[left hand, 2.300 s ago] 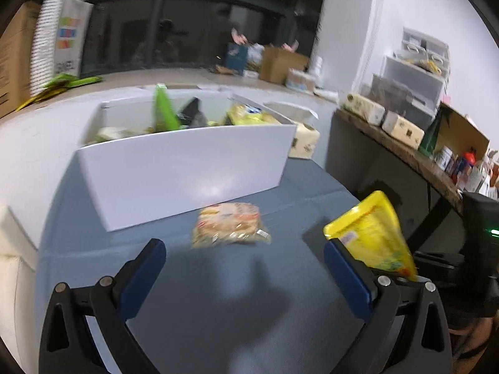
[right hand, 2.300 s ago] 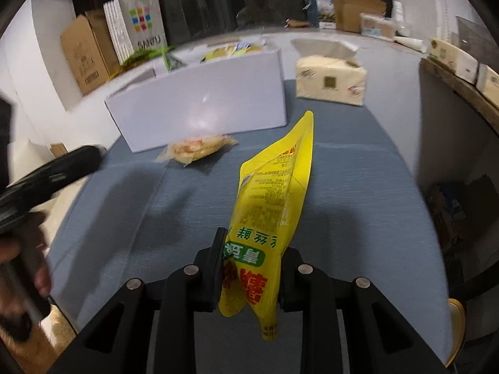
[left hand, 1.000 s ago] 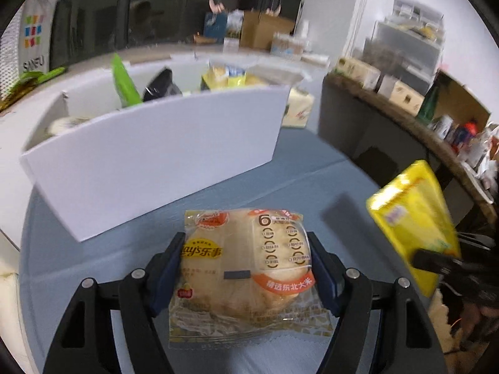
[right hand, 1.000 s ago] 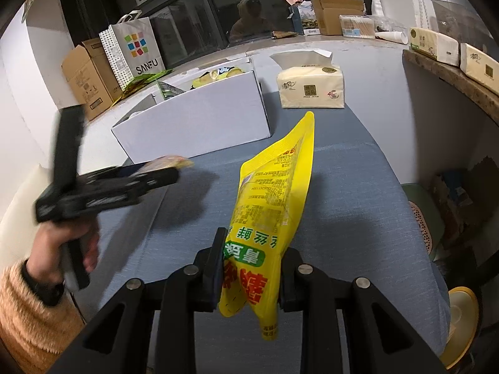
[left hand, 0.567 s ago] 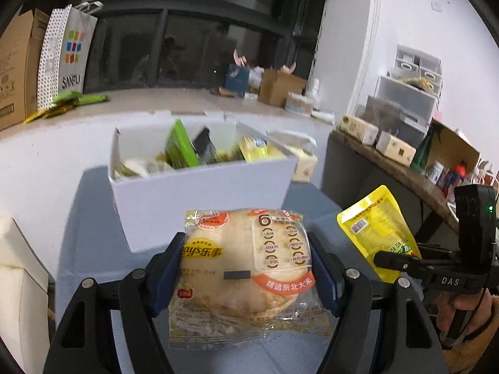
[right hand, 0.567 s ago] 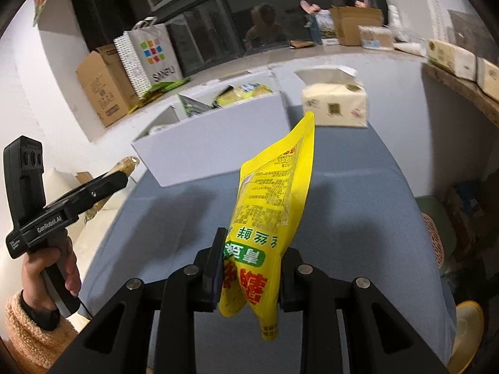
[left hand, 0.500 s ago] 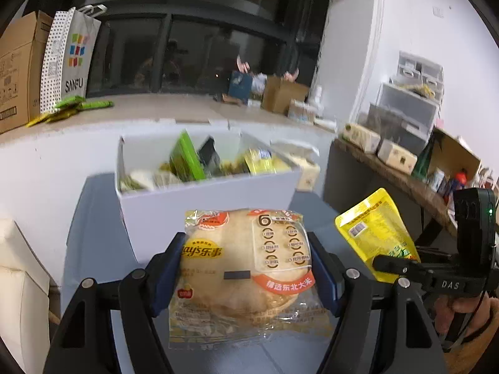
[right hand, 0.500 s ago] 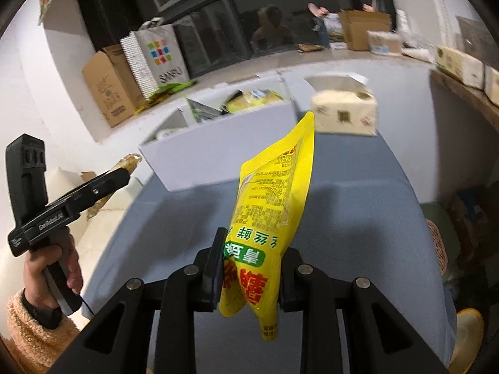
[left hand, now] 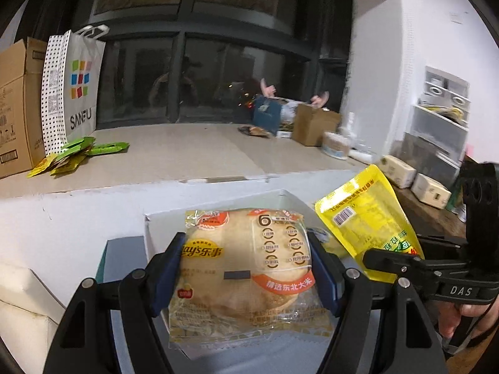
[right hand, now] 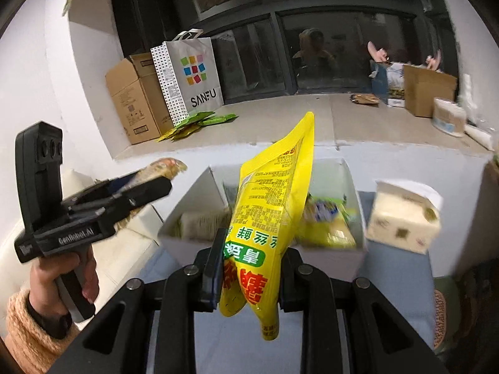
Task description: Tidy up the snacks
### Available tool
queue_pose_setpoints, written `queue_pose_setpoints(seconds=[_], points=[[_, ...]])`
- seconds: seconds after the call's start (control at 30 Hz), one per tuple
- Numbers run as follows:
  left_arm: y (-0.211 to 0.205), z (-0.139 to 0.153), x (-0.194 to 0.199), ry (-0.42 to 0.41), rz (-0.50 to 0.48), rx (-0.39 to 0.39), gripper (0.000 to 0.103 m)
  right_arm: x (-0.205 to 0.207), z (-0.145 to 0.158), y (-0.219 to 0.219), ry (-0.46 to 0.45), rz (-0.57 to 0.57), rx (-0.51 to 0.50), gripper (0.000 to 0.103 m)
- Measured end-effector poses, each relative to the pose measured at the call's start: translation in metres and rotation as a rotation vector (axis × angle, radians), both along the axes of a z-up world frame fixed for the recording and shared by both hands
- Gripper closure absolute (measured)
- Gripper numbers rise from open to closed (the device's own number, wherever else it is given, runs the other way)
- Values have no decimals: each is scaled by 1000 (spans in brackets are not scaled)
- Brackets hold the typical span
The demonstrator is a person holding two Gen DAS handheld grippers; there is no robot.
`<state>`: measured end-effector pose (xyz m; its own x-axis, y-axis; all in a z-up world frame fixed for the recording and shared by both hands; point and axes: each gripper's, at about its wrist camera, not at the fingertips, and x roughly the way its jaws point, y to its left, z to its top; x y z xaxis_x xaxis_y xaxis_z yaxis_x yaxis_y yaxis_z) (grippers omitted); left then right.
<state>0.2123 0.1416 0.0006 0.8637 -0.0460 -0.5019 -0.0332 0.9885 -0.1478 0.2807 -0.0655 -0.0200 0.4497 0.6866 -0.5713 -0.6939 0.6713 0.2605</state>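
Two handheld grippers are raised side by side, each carrying a snack toward a white cardboard box (right hand: 199, 187).

On the left, the left gripper (left hand: 246, 275) pinches a clear-wrapped Lay's rice cracker pack (left hand: 243, 268) flat between its blue pads (left hand: 167, 268), which press on the pack's two side edges. From the right wrist view this gripper (right hand: 146, 184) sits to the left of the box and a little short of it, so the pack is not over the opening yet.

In the middle, just ahead of and below both grippers, the box stands open on the blue-grey worktop (right hand: 399, 280), with several snack packets inside.

On the right, the right gripper (right hand: 249, 268) is clamped on the lower part of a yellow stand-up pouch (right hand: 274, 193), which rises tall and leans forward above the box. A tissue pack (right hand: 402, 218) sits just right of the box.

Risks, as a judgement: the cracker pack's slippery film could slide out of the edge grip; releasing too early would drop it outside the box wall; the tall pouch may catch the rim or the other gripper.
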Motion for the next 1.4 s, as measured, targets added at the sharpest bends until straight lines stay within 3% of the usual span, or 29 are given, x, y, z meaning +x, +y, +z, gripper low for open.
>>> queue_pose_setpoints(seconds=[0.3,0.33,0.37,0.4,0.43,0.47,0.5,0.63,0.8,0.87,0.97,1.07,1.13,1.23,1.4], points=[[31,-17,51,100,51,4,25,66,-13,39,42,-19,-96,75],[33,-20,53,112,60,2,23,68,-16,38,43,-16,-98,72],[34,-24,58,142,71,1,11,72,-18,42,43,-9,-104,67],[36,-29,62,166,78,-6,4,76,-21,45,52,-8,-120,58],[37,-31,62,170,78,-12,0,76,-24,45,61,-6,-125,35],[39,-34,63,174,76,-20,0,77,-25,45,61,-6,-127,22],[39,-36,61,182,80,-24,0,77,-26,46,53,-16,-135,0],[39,-38,50,168,68,-52,0,74,-25,37,40,-56,-133,0],[24,-21,18,62,64,-20,0,57,-9,17,-11,-92,-91,0],[6,-9,-2,12,99,62,0,40,3,7,-77,-103,-87,0],[-18,3,-28,-55,91,121,0,4,21,-10,-209,-108,-76,0],[-37,8,-55,-93,84,80,0,-28,30,-29,-270,-120,-78,0],[-46,9,-71,-102,72,44,0,-43,33,-38,-271,-108,-61,0],[-59,6,-91,-82,61,-1,0,-61,30,-56,-200,-43,-6,0],[-85,2,-122,-11,84,50,0,-91,20,-88,-165,-65,31,0]])
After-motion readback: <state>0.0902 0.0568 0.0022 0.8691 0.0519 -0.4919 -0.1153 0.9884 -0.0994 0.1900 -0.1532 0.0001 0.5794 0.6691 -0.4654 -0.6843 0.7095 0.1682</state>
